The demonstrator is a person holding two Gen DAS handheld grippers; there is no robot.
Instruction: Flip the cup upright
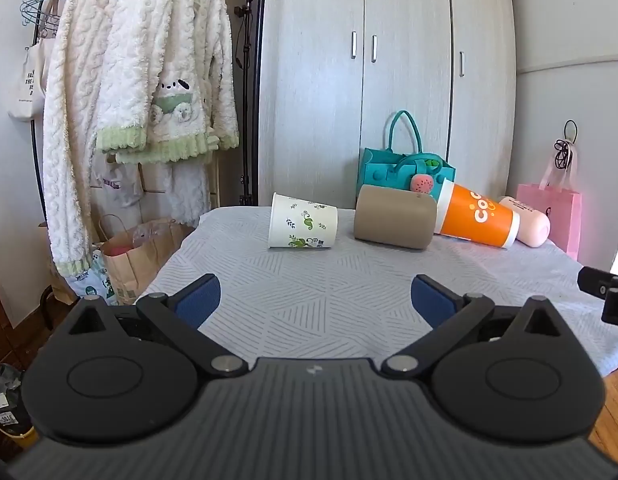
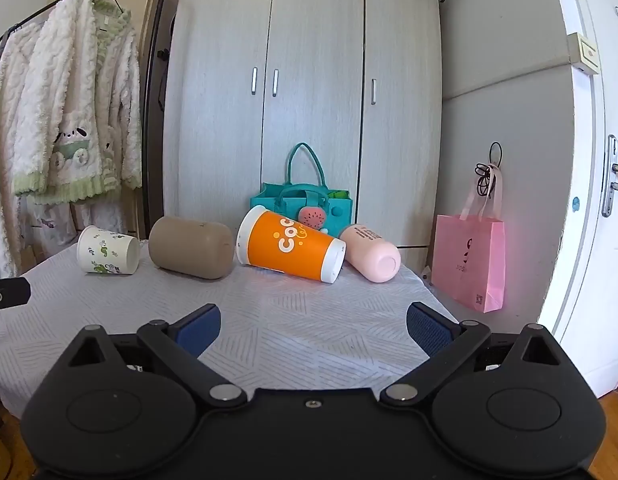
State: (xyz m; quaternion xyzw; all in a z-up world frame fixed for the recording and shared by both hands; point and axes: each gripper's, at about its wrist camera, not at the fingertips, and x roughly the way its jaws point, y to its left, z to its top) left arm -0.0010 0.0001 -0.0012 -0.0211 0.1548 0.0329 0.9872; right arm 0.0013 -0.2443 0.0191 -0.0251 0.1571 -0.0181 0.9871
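Note:
Several cups lie on their sides in a row at the far end of a grey patterned table (image 1: 309, 300): a white paper cup with green leaf print (image 1: 303, 222) (image 2: 108, 250), a tan cup (image 1: 395, 217) (image 2: 191, 247), an orange cup with white lettering (image 1: 477, 216) (image 2: 289, 249) and a pink cup (image 1: 529, 222) (image 2: 371, 253). My left gripper (image 1: 315, 300) is open and empty over the near part of the table, well short of the cups. My right gripper (image 2: 313, 330) is open and empty, also short of them.
A teal felt bag (image 1: 405, 168) stands behind the cups in front of a grey wardrobe (image 1: 389, 80). A pink paper bag (image 2: 469, 260) hangs right of the table. A rack of fluffy white robes (image 1: 129, 100) and paper bags stand to the left.

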